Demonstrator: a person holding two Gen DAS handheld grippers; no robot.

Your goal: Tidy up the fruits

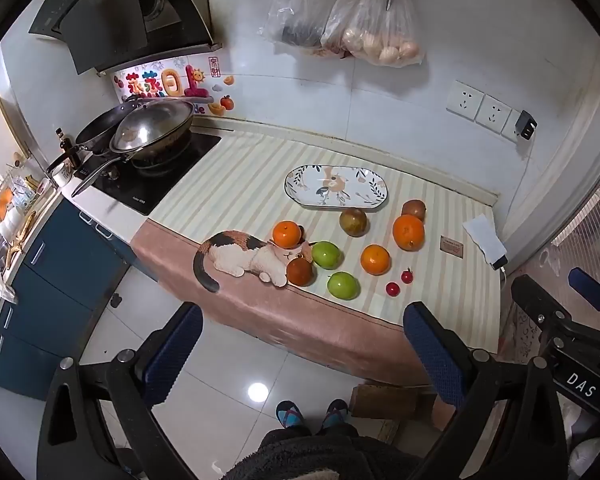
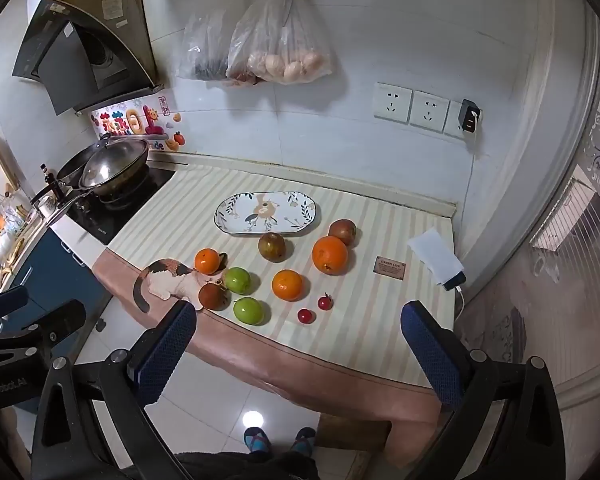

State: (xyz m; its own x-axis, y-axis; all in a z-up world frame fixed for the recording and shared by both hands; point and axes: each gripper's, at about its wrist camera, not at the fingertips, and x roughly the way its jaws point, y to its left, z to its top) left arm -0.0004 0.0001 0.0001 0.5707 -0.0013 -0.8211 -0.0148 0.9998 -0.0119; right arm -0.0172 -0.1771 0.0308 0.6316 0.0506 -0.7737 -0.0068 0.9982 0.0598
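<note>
An empty oval patterned plate (image 1: 336, 188) (image 2: 266, 213) lies at the back of the striped mat. In front of it lie three oranges (image 1: 408, 232) (image 2: 329, 255), two green apples (image 1: 343, 285) (image 2: 248, 311), three brownish-red round fruits (image 1: 353, 221) (image 2: 272, 246) and two small red fruits (image 1: 392, 289) (image 2: 306, 315). My left gripper (image 1: 302, 344) is open and empty, held above the floor in front of the counter. My right gripper (image 2: 298, 340) is open and empty, at the counter's front edge, short of the fruits. It also shows at the right edge of the left wrist view (image 1: 572, 320).
A stove with pans (image 1: 140, 132) (image 2: 104, 168) sits at the left. A phone on a white cloth (image 1: 486, 240) (image 2: 440, 264) lies at the mat's right edge. Bags (image 1: 352, 16) (image 2: 260, 44) and scissors hang on the wall. Blue cabinets (image 1: 56, 280) stand lower left.
</note>
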